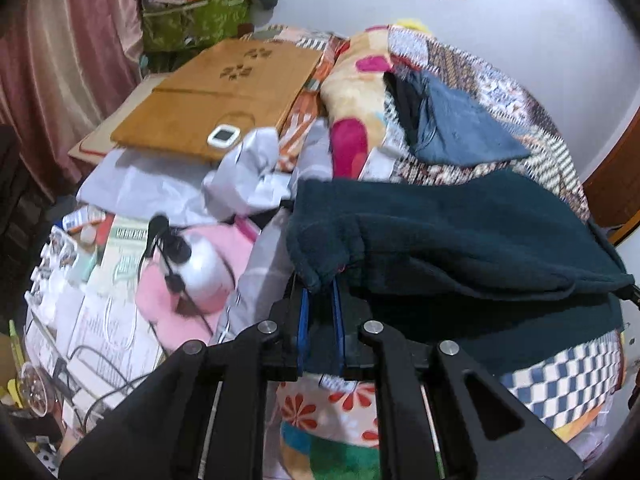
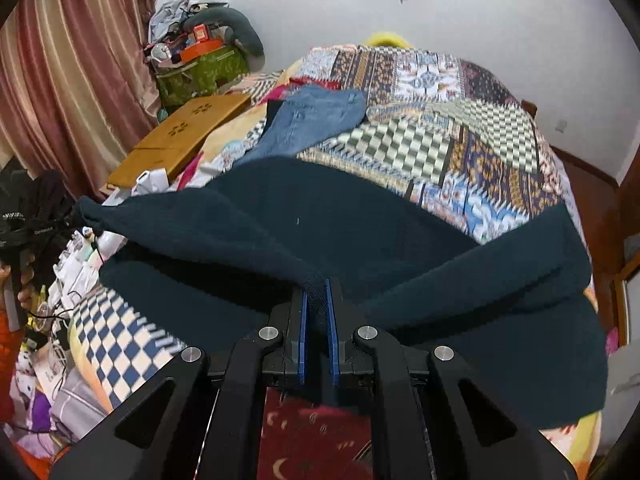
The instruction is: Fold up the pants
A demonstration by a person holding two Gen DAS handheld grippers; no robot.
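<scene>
Dark teal fleece pants (image 1: pixel 460 232) hang stretched above the patchwork bedspread (image 1: pixel 560 376), also seen in the right wrist view (image 2: pixel 320 224). My left gripper (image 1: pixel 320 292) is shut on one bunched corner of the pants. My right gripper (image 2: pixel 316 292) is shut on a fold of the same pants near the middle of their edge. The cloth spans between the two grippers, lifted off the bed (image 2: pixel 460 128). The left gripper and the hand holding it show at the far left of the right wrist view (image 2: pixel 24 240).
Folded blue jeans (image 2: pixel 316 120) lie further back on the bed. A wooden lap table (image 1: pixel 216 92) sits at the bed's left side, beside a flowered blanket (image 1: pixel 356 92). Clutter, cables and a pink cushion (image 1: pixel 188 276) fill the left. Curtains (image 2: pixel 72 64) hang at the left.
</scene>
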